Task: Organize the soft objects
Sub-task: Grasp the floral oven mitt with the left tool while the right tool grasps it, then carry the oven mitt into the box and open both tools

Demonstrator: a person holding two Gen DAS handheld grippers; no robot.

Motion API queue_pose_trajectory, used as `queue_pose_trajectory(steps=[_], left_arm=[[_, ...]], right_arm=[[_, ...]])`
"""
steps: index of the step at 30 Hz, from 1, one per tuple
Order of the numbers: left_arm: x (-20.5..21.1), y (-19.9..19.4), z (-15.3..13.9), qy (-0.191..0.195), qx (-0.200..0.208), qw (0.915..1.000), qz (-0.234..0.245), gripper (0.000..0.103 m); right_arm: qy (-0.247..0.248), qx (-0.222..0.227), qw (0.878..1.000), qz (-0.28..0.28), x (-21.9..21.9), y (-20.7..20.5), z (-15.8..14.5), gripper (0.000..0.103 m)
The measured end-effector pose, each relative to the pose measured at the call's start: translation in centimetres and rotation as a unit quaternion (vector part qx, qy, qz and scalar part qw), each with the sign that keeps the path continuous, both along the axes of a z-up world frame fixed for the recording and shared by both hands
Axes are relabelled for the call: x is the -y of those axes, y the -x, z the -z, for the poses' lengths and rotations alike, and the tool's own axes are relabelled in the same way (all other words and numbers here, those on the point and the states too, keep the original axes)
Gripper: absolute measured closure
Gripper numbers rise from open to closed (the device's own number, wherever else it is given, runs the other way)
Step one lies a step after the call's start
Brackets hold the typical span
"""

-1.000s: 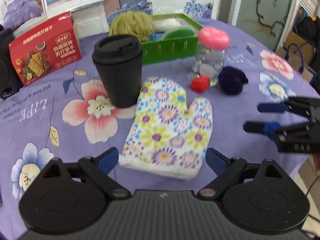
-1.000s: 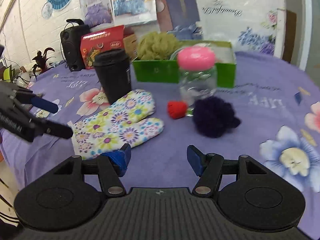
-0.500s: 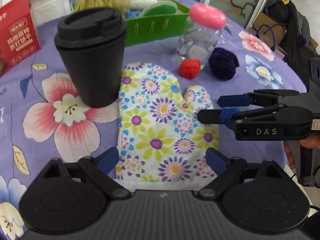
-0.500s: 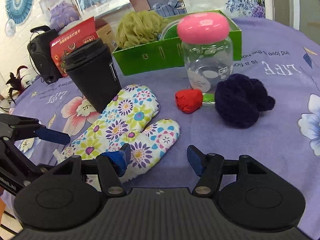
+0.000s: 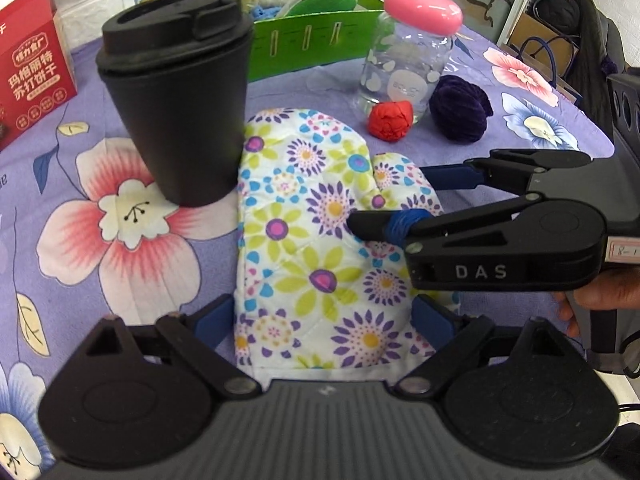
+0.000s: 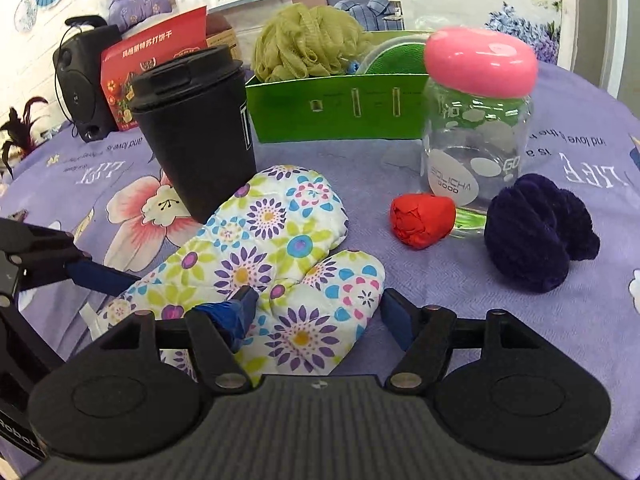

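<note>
Both pairs of fingers stand apart over the floral oven mitt (image 5: 320, 248). Those of the left gripper (image 5: 324, 320) straddle the mitt's cuff near the tabletop's (image 5: 100, 184) front edge, gripping nothing. The right gripper (image 6: 316, 312), whose body reads "DAS" in the left wrist view, reaches in from the right edge with one finger above the mitt's thumb and the other on its far side, also gripping nothing; a hand (image 5: 600, 296) holds it from behind.

From left to right in the right wrist view: a black speaker (image 6: 86, 80) near the far left edge, then a red cracker box (image 6: 152, 64) printed with Chinese characters, then a black lidded cup (image 6: 196, 128) standing upright and touching the mitt's fingertip end. Behind it sits a green box (image 6: 336, 108) holding an olive mesh sponge (image 6: 308, 44) and other soft pieces. Right of that, a clear jar (image 6: 476, 136) with a pink lid bears the words "GOLICHA GOOD". A red cloth ball (image 6: 424, 220) lies against the jar's base, and a dark purple yarn ball (image 6: 536, 232) lies just beside the jar on the right. The purple tablecloth carries pink flowers and mirrored lettering including "LIFE" and "and love".
</note>
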State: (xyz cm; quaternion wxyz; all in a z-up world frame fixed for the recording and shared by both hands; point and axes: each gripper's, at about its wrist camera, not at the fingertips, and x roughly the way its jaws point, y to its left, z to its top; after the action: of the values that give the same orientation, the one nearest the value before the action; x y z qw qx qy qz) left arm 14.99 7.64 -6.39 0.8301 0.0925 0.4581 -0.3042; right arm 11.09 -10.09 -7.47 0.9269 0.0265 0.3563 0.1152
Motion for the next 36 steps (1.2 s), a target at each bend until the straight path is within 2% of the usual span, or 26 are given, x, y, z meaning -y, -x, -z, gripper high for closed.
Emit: queue_pose_trajectory(steps=[6,12,17,21,22,23,24,25,26,27,31,36], left_arm=[[0.1,0.2,0.0,-0.009,0.002,0.9999,-0.006,0.010],[0.1,0.2,0.1,-0.011,0.003,0.9999,-0.010,0.010],[0.3,0.4,0.2,-0.019,0.012,0.9997,-0.008,0.009],[0.4,0.5,0.3,-0.018,0.018,0.9996,-0.012,0.009],[0.4,0.6,0.2,-0.018,0.019,0.9996,-0.013,0.012],[0.3,0.7,0.1,-0.013,0.018,0.9997,-0.012,0.026],[0.3,1.0,-0.3,-0.005,0.018,0.9998,-0.008,0.037],[0.2,1.4,-0.7,0.005,0.016,0.9998,-0.004,0.066],[0.0,1.7,-1.2,0.020,0.006,0.9998,0.002,0.084],[0.0,2.1,-1.6,0.027,0.003,0.9996,0.001,0.084],[0.5,4.5,-3.6,0.035,0.032,0.9989,-0.001,0.086],[1.7,6.6,-7.6,0.047,0.085,0.9952,0.006,0.086]], right_arm=[[0.018,0.002,1.000,0.002,-0.7,-0.1,0.0,0.046],[0.002,0.019,1.000,0.003,-0.2,0.3,0.2,0.045],[0.010,0.022,1.000,0.013,-0.9,0.3,0.0,0.043],[0.012,0.037,0.999,-0.007,-0.7,0.3,0.4,0.045],[0.007,0.039,0.999,-0.015,-0.6,0.3,0.3,0.051],[0.004,0.041,0.999,-0.027,-0.4,0.3,0.3,0.055],[0.003,0.043,0.998,-0.037,-0.3,0.3,0.3,0.069],[-0.005,0.043,0.998,-0.047,-0.1,0.4,0.2,0.082],[-0.013,0.041,0.998,-0.053,0.1,0.5,0.0,0.085],[-0.019,0.042,0.997,-0.060,0.2,0.8,-0.2,0.088],[-0.055,0.054,0.995,-0.069,0.8,2.7,-1.4,0.088],[-0.114,0.091,0.988,-0.054,2.9,4.9,-4.3,0.088]])
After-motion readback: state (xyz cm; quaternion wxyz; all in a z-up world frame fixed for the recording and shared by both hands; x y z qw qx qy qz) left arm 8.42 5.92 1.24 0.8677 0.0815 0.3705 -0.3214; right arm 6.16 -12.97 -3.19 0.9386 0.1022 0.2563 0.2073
